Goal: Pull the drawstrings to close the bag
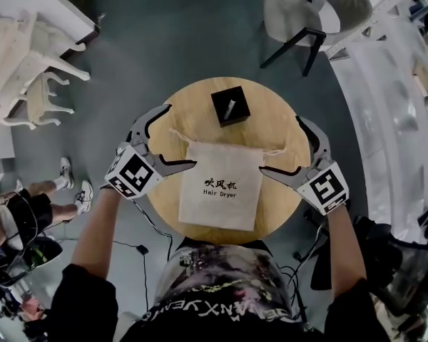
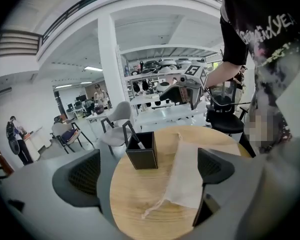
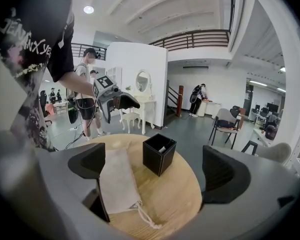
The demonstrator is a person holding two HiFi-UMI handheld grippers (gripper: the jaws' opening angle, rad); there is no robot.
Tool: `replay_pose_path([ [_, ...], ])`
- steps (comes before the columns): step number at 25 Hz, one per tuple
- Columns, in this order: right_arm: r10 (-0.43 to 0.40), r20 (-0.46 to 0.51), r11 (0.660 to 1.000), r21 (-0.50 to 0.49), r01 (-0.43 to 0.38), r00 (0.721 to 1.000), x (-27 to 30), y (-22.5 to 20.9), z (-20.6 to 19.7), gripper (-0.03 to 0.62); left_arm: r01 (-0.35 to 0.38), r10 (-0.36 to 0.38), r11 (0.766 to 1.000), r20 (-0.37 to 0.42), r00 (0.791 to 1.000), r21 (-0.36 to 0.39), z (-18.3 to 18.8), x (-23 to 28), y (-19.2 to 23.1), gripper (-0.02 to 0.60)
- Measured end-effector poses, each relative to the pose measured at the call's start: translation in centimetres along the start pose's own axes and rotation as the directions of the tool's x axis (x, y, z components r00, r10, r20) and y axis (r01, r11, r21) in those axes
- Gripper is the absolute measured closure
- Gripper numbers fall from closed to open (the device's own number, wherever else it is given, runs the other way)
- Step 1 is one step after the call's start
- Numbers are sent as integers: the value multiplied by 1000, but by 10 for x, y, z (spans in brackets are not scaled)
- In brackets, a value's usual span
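Beige woven cloth bag [image 1: 221, 191] lies flat mid-surface, mouth at the far side, printed "Hair Dryer". The round pale wood surface [image 1: 192, 104] looks smooth. Thin twisted drawstrings [image 1: 177, 134] trail out of both top corners and rest loose on the wood. A black square box [image 1: 230, 105] with something small inside stands just beyond the mouth.

The left hand-held gripper [image 1: 182, 135] has its jaws wide apart and holds nothing; its own view shows the cord end lying between them, the bag edge by one jaw. The right hand-held gripper [image 1: 279, 144] is likewise spread and empty, at the opposite corner. Neither cord is taken yet.

Likely risks:
- the cords are thin and flat on the wood, so a jaw may close on bag cloth instead, or on nothing
- the light bag on slick wood could slide if one side pulls harder, rather than cinch
- a slide away from the person would carry it into the box
- the cord may slip out of the ribbed pads under tension
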State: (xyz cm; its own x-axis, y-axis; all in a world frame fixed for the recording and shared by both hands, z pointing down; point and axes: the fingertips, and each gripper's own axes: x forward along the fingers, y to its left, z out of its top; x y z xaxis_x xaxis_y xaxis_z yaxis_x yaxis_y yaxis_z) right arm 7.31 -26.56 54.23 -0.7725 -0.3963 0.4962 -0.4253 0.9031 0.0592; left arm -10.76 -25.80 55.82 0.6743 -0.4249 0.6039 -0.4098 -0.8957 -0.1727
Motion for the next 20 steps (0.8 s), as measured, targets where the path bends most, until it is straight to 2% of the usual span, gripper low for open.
replay_pose_path([
  [5, 48, -93, 999, 26, -46, 994, 14, 6, -22, 10, 44, -44, 999, -35, 998, 0, -17, 15, -3, -4],
  [9, 87, -158, 996, 6, -87, 984, 22, 8, -44, 10, 90, -88, 996, -80, 993, 28, -34, 26, -7, -3],
  [20, 186, -305, 975, -58, -213, 934, 45, 16, -98, 10, 206, -180, 974, -228, 957, 94, -84, 59, -16, -3],
])
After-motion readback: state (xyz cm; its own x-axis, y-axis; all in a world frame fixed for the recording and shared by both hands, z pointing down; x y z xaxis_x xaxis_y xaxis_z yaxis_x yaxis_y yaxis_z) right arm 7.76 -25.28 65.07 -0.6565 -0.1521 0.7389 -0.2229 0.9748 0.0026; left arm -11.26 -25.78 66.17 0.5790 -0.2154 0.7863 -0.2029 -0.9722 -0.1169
